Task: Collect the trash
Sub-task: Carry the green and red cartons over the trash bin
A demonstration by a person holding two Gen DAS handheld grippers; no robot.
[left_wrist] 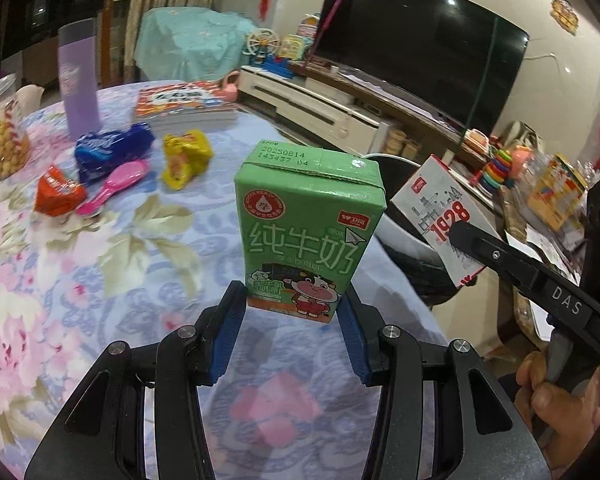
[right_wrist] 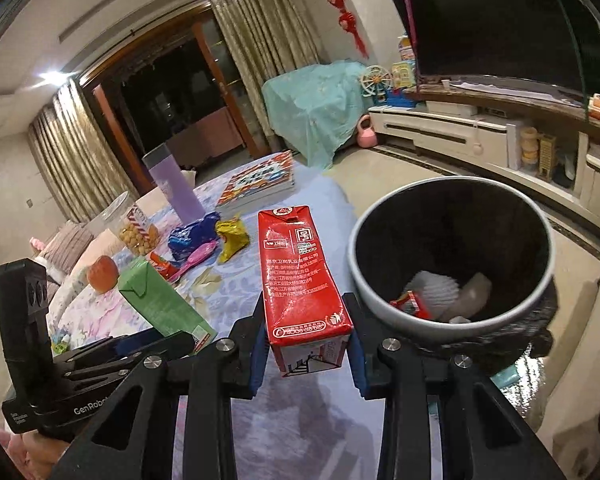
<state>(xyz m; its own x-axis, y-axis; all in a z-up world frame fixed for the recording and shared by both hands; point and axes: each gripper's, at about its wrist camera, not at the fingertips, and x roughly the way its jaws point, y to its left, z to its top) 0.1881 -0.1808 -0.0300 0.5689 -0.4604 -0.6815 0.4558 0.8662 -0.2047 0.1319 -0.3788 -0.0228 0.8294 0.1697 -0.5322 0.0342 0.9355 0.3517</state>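
- Evidently mid-carry: the left gripper was clamped on a green milk carton, its blue pads pressed against the carton's lower sides, leaving the printed face and sealed top clear above the fingers.
- The right gripper gripped a red carton the same way, low on its body, so the carton stood forward of the fingers and leaned toward the bin.
- Both cartons hung clear of the floral tablecloth; neither touched it.
- The trash bin stood just beside the table's edge, mouth open and lined in black, with a red wrapper and some white scraps already at the bottom. Probably it was set there so that items need only cross the table edge.
- From the right wrist view the red carton sat near the bin's rim but not over the opening; the green carton trailed to its left.
- Remaining on the table, well apart from the bin: a blue snack packet, a yellow wrapper, a red wrapper and a pink hairbrush.
- A purple bottle, a snack jar and a stack of books stood farther back; likely keepers, not trash.
- Judged: the task was partly done, with both hands loaded and the drop not yet made.
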